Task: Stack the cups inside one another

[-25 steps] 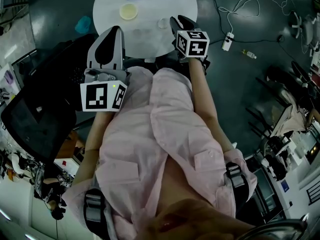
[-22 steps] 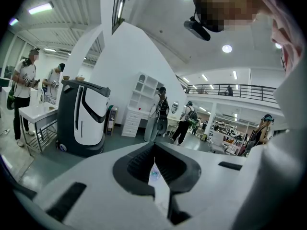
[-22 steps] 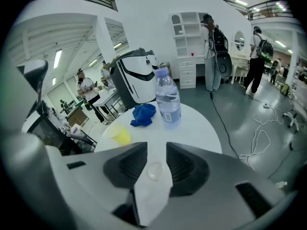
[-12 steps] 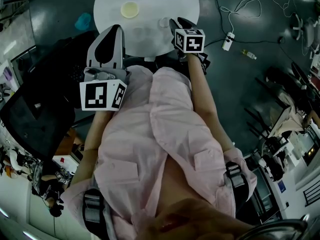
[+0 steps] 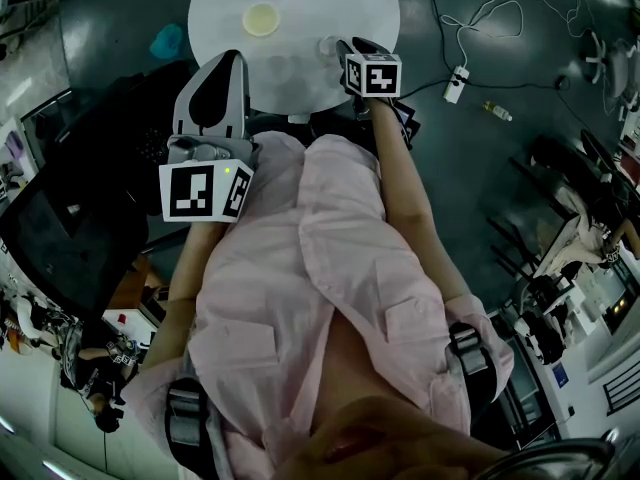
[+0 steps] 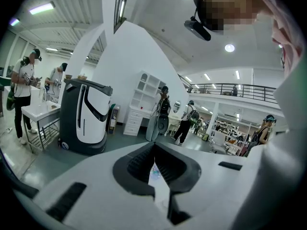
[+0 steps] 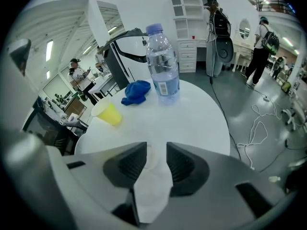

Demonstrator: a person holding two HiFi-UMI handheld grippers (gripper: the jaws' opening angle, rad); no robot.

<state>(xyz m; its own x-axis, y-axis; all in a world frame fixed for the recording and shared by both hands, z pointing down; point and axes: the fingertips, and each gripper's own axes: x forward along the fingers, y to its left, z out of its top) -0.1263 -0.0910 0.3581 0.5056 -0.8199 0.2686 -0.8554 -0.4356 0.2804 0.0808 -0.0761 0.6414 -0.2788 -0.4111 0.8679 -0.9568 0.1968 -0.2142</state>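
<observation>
Right claw [image 7: 156,150] tips down over the near edge of the round table [image 7: 201,123]. Its jaws are spread wide, having just been opening, and the clear cup [image 5: 328,45] shows faintly in the gap. As far as I can see, the pads aren't pressing it.

I judge this the pick-up step, straddling before the squeeze. Next I need to centre that thin wall between the pads, close gently, then carry it to the yellow cup [image 7: 109,113], farther back and well apart.

Left claw [image 6: 153,150] waits short of the table, jaws together on nothing.

As for writing, the water bottle [image 7: 162,71] has a blue label, but its print is too small to read. My marker cubes show only black-and-white squares.
</observation>
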